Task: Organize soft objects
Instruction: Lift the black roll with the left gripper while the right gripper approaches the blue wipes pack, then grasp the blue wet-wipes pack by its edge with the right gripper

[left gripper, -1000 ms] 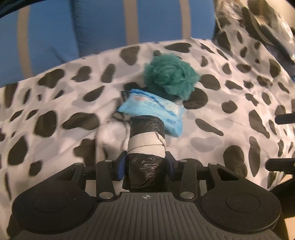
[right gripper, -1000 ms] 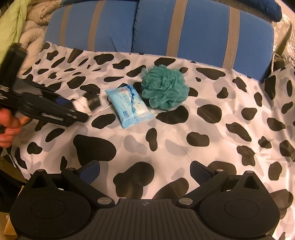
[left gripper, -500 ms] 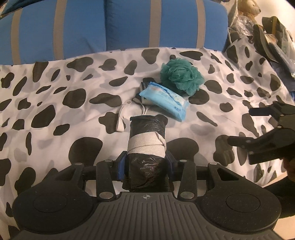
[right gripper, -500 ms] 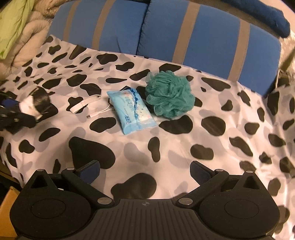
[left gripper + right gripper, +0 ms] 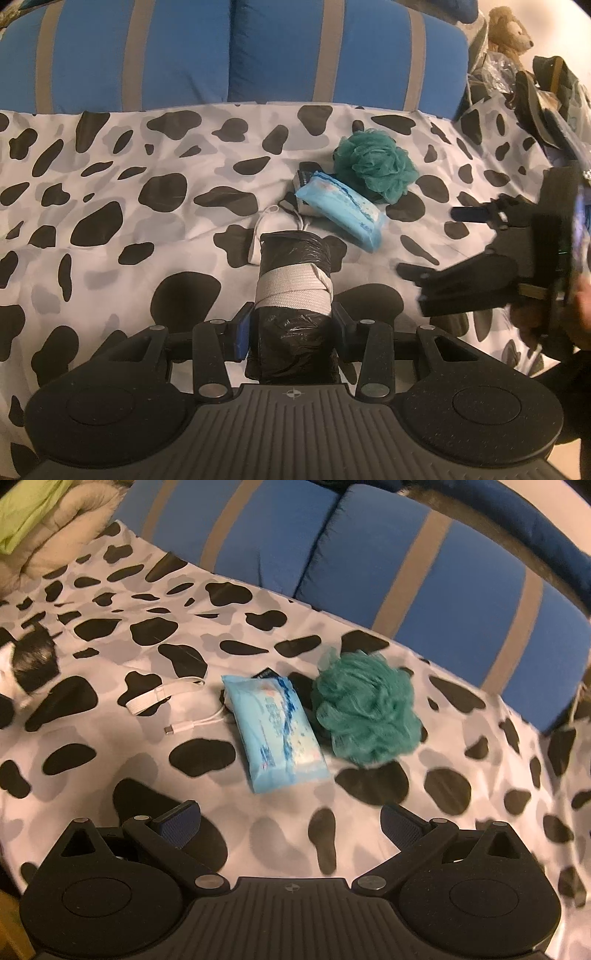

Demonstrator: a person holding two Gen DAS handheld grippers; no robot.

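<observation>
My left gripper (image 5: 293,328) is shut on a black plastic roll with a white band (image 5: 293,284), held above the cow-print sheet (image 5: 110,206); its tip also shows at the left edge of the right wrist view (image 5: 31,661). A blue tissue pack (image 5: 341,208) (image 5: 275,729) lies on the sheet beside a teal bath pouf (image 5: 375,166) (image 5: 365,707). My right gripper (image 5: 290,821) is open and empty, just in front of the tissue pack; it also shows at the right of the left wrist view (image 5: 428,243).
A white cable (image 5: 173,710) (image 5: 266,230) lies left of the tissue pack, with a dark flat object (image 5: 304,175) under the pack's far end. Blue striped cushions (image 5: 369,554) stand behind. Cream and green fabric (image 5: 33,528) lies far left. Clutter and a teddy bear (image 5: 508,33) are far right.
My left gripper has pulled back and away to the left with the roll. My right gripper has moved closer to the tissue pack and pouf, still open.
</observation>
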